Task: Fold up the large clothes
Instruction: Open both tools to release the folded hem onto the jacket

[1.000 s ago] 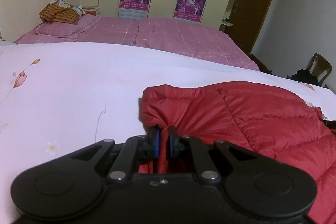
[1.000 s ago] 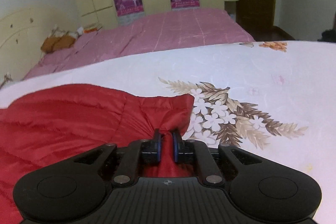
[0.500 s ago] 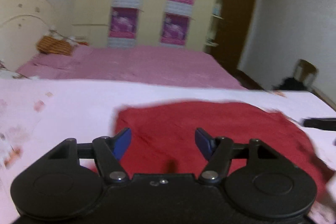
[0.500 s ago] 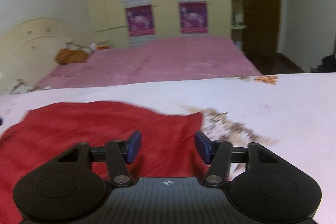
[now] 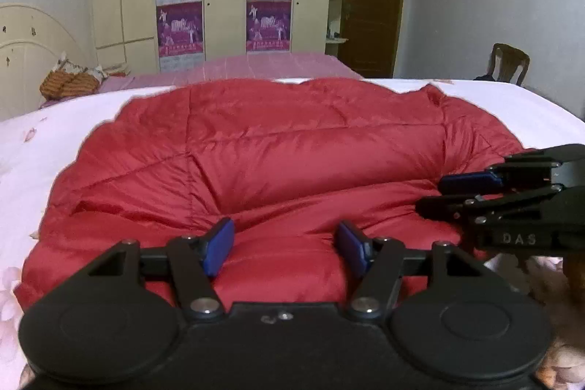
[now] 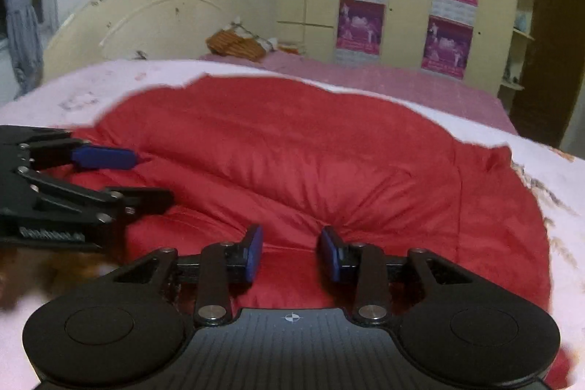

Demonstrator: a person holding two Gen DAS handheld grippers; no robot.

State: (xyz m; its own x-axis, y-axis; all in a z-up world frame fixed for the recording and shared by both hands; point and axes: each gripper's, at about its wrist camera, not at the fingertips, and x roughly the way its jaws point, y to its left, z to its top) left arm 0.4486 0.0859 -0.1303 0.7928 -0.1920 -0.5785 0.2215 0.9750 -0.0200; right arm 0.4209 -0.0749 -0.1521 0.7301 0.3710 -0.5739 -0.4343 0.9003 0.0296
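On the near bed (image 5: pixel 530 105) lies the red padded coat (image 5: pixel 278 148), folded over and puffy. Left gripper (image 5: pixel 285 245) and right gripper (image 6: pixel 290 253) hover at its near edge, jaws apart, empty. Likely between folds; next needs fresh pinches on that edge.

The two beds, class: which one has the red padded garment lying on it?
The nearer bed, with the pale floral sheet, has the red padded garment on it, under both open tongs. The farther bed has a pink checked cover.
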